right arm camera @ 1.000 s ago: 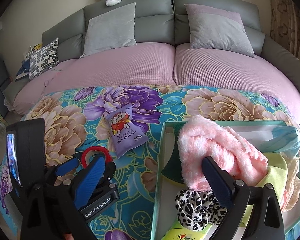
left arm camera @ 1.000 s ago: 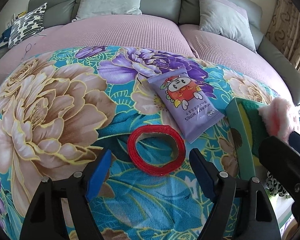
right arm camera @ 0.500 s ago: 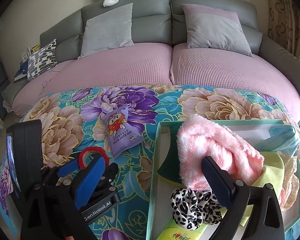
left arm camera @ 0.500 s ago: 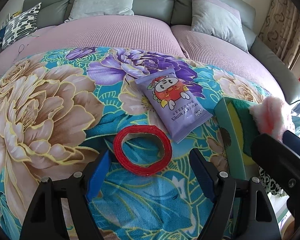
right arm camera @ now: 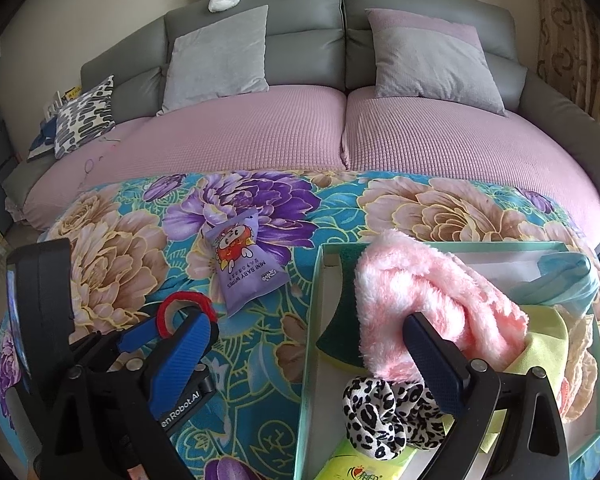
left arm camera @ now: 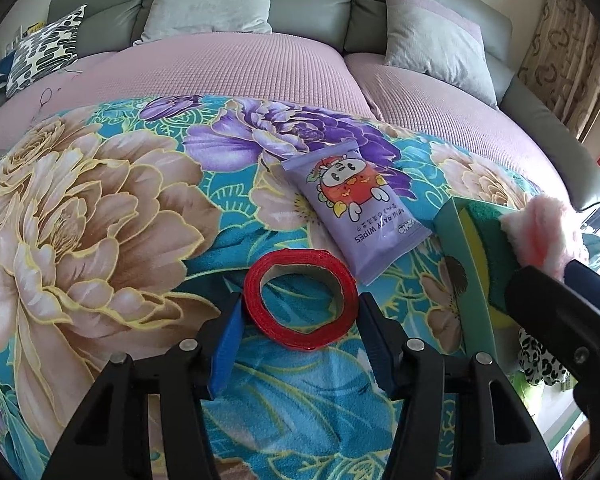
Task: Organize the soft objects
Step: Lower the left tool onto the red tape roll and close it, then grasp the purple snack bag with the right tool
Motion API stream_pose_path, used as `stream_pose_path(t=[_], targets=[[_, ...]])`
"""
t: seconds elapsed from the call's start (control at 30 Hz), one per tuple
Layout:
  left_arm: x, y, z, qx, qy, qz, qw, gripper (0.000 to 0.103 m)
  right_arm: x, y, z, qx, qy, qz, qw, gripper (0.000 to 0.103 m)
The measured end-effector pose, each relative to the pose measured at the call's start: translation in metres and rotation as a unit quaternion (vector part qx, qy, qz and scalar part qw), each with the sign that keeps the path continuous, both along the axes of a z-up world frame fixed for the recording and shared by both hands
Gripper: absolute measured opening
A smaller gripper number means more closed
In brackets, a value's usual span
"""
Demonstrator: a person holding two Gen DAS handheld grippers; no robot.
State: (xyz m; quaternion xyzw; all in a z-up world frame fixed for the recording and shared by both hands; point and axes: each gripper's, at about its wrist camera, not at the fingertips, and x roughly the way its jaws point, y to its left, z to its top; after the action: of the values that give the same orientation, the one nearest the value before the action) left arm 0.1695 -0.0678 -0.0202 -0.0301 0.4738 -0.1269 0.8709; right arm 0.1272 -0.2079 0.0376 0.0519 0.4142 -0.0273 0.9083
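- The left tongs (left arm camera: 300,312) are closing around a red ring (left arm camera: 300,298) that is lying flat on the flowered blanket (left arm camera: 100,220); the ring is sitting between the two blue pads (left arm camera: 226,344), right at their tips.
- The pads are standing just beside the ring's outer edge on both sides, and I cannot tell whether they are pressing on it yet.
- A purple pack of baby wipes (left arm camera: 356,212) is lying on the blanket just beyond the ring, toward the sofa (right arm camera: 380,140).
- The right tongs (right arm camera: 306,354) are hanging spread wide over the near corner of a pale green box (right arm camera: 310,340), pinching nothing.
- A fluffy pink cloth (right arm camera: 428,300) is lying in the box between the right tongs' fingers, with a leopard-print scrunchie (right arm camera: 380,412) below it and a green sponge (right arm camera: 336,328) at its side.
- In the right wrist view the left tongs (right arm camera: 180,330) are showing at lower left, the ring at their tips.
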Motion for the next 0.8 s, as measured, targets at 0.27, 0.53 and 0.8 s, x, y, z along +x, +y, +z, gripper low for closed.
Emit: stream_pose_path(t=[0.27, 0.53, 0.8], targets=[[0.001, 0.027, 0.004, 0.003, -0.007, 0.043, 0.9991, 0.058, 0.008, 0.015, -0.006, 0.002, 0.01, 0.019, 1.0, 0.093], [0.0, 0.061, 0.009, 0.021, -0.016, 0.09, 0.9956, 0.058, 0.018, 0.033, -0.006, -0.001, 0.009, 0.039, 0.999, 0.085], [-0.004, 0.098, 0.011, 0.029, -0.013, 0.144, 0.989, 0.058, 0.047, 0.055, -0.012, -0.042, 0.024, 0.071, 0.996, 0.072]])
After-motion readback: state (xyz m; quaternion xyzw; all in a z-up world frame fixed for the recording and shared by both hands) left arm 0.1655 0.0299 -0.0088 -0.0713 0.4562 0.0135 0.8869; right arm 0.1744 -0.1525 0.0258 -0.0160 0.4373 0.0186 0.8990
